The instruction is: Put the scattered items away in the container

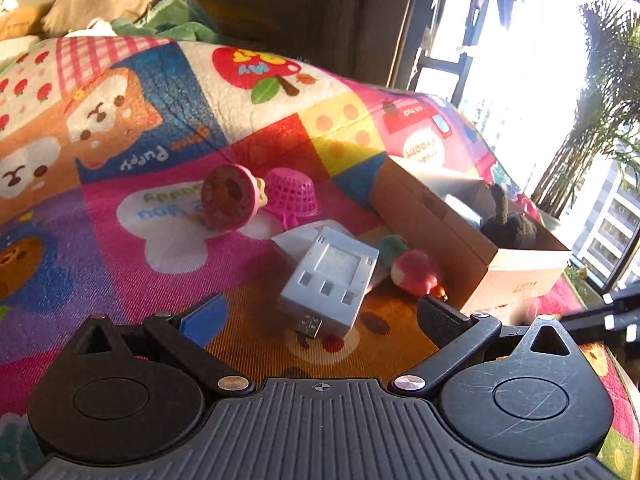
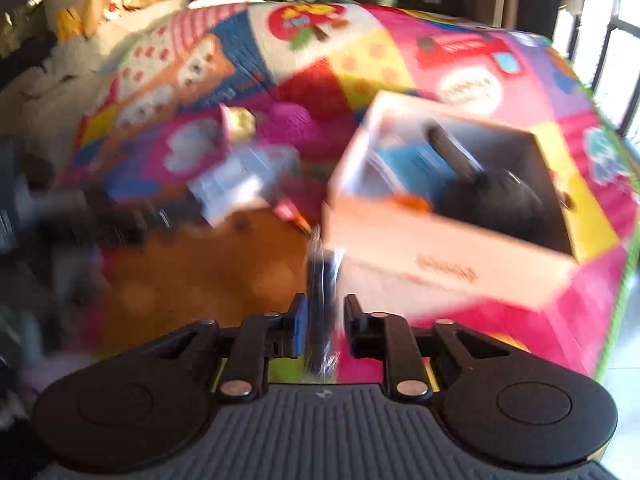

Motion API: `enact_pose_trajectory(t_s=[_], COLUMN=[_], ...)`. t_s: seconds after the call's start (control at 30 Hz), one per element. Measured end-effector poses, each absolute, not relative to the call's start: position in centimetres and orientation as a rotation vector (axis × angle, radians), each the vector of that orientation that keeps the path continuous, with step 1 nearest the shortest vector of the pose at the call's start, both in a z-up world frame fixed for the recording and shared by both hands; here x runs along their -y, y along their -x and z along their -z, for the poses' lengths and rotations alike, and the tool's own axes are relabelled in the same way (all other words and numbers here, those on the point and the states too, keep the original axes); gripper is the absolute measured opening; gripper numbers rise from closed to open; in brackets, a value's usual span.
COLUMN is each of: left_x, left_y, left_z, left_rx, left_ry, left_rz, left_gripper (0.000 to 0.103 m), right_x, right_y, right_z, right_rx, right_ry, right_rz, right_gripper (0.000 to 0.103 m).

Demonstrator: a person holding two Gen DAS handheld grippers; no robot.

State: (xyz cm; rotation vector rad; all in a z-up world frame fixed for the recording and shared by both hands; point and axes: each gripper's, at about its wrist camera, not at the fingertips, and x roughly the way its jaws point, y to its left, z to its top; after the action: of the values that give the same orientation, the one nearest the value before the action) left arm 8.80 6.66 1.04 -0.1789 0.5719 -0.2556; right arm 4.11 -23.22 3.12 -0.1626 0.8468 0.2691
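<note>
A slim dark object in clear crinkled wrap [image 2: 324,304] is clamped in the right tool [image 2: 323,312], with the open cardboard box [image 2: 452,264] at two o'clock. Next, it is likely to be carried over the rim and released. The left tool [image 1: 320,312] hangs open, empty, above a grey plastic charger [image 1: 332,280] on the patchwork play mat [image 1: 168,272].

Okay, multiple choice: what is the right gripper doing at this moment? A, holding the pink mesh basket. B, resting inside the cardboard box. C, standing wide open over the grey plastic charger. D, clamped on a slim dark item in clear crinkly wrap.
D: in the right wrist view the right gripper has its fingers closed against a slim dark item in clear crinkly wrap, short of the open cardboard box.
</note>
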Motion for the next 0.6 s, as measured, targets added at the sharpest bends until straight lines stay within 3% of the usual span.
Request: enact_pose_trajectory(t_s=[0.07, 0.13, 0.37, 0.47, 0.53, 0.6], left_x=[-6.1, -5.4, -2.8, -1.7, -1.3, -0.9], left_y=[-9.1, -9.3, -10.9, -11.6, -12.0, -12.4], left_z=[-1.0, -1.0, -1.4, -1.2, -1.1, -1.0], left_rx=[-0.596, -0.607, -0.587, -0.586, -0.584, -0.597], left_ry=[0.144, 0.097, -0.074, -0.151, -0.184, -0.205], left_rz=[0.252, 0.244, 0.227, 0.225, 0.219, 0.216], left_gripper=[0.103, 0.103, 0.103, 0.101, 0.096, 0.072], right_x=[23.6, 24.3, 25.7, 25.9, 26.3, 26.8], right_y=[-2.5, -1.2, -1.3, -1.7, -1.8, -2.2], right_z=[-1.8, -0.5, 1.9, 2.2, 2.3, 2.6], right_rx=[-0.795, -0.731, -0.642, -0.656, -0.662, -0.684], right_ry=[0.215, 0.225, 0.066, 0.054, 0.027, -0.008], right_rz=[-0.216, -0.167, -0.136, -0.140, -0.134, -0.132], right_gripper=[0.054, 0.070, 0.088, 0.090, 0.097, 0.098])
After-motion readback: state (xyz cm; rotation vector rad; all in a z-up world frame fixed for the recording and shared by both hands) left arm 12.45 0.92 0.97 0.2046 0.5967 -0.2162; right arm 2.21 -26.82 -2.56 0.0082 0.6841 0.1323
